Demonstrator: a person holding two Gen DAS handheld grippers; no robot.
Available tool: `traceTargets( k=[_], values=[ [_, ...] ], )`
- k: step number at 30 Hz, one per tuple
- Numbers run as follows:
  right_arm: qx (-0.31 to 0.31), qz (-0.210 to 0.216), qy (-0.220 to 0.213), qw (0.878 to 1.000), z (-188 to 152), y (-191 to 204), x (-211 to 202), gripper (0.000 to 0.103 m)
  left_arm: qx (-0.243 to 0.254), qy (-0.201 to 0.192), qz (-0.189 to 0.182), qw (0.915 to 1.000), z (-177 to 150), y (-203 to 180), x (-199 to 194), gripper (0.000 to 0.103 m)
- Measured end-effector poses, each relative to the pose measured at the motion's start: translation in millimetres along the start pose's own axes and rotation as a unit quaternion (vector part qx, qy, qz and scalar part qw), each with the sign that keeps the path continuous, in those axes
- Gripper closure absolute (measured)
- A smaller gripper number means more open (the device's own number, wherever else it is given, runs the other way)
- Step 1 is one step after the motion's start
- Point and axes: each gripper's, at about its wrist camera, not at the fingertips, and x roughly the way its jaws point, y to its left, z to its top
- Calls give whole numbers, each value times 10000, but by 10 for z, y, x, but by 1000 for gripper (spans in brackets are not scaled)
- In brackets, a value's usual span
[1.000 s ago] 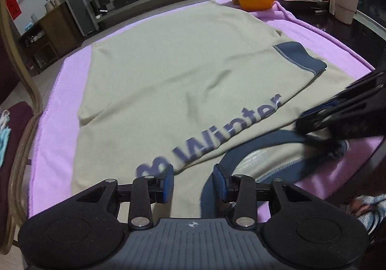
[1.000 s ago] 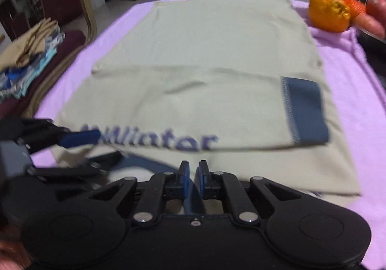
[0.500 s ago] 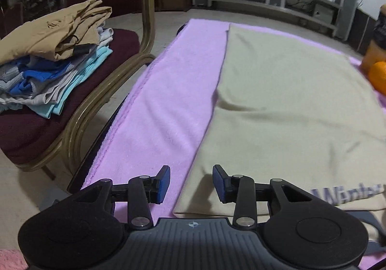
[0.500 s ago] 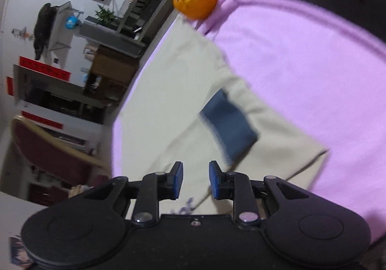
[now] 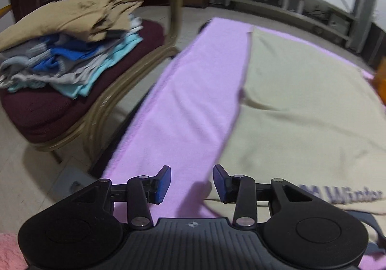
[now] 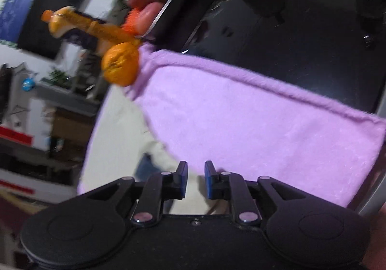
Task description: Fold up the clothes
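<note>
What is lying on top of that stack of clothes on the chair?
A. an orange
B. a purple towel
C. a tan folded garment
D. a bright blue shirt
C. In the left wrist view, a tan folded garment sits at the very top of the stack of clothes on the chair, with blue, grey and light blue pieces beneath it.

Dark table [image 6: 301, 35] carries a lilac towel [image 5: 190, 105]; the beige shirt [image 5: 306, 110] lies flat on it, an orange [image 6: 120, 66] at the towel's edge.
</note>
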Motion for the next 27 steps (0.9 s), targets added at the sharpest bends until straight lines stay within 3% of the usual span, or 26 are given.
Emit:
traceTargets(
  k=[2,4,7,8,10,12,13,14,16,17,18,20,24,27],
  values=[
    [-346,151,193,9991,-74,76,-2,87,285,-52,-278,9992,-28,-165,-42,61],
    [-795,18,437,9959,-158,220,18,87,685,-57,-324,9971,-73,-355,-30,59],
    [-1276,-593,663,9878,-282,309,104,87,1216,331,0,9920,-163,-536,133,53],
    [-1390,-833,665,9845,-310,321,122,96,1390,454,110,9892,-192,-595,186,45],
    [-1570,-1218,529,9786,-339,333,61,102,1577,382,395,9860,-215,-613,164,38],
    [-1757,-1589,235,9712,-348,362,-29,100,1521,344,397,9870,-202,-582,120,43],
    [-1867,-1759,65,9665,-354,381,-75,92,1441,285,309,9887,-183,-551,78,52],
    [-1900,-1687,-15,9672,-343,386,-120,90,1386,187,55,9902,-165,-545,8,57],
    [-1776,-887,276,9797,-331,401,-156,89,1351,16,-644,9887,-143,-565,-154,56],
    [-1845,-538,526,9799,-386,446,-133,87,1399,5,-1035,9847,-169,-617,-216,56],
    [-1970,-221,783,9770,-463,504,-98,86,1448,-6,-1421,9792,-196,-670,-276,55],
    [-2405,-2,1195,9633,-698,636,-5,86,1699,54,-1838,9682,-323,-852,-312,54],
    [-3225,-513,1675,9302,-1114,789,233,86,2418,497,-1705,9539,-585,-1183,-175,53],
    [-3324,-696,1851,9222,-1168,797,206,88,2655,650,-1708,9466,-626,-1209,-203,56]
  ],
)
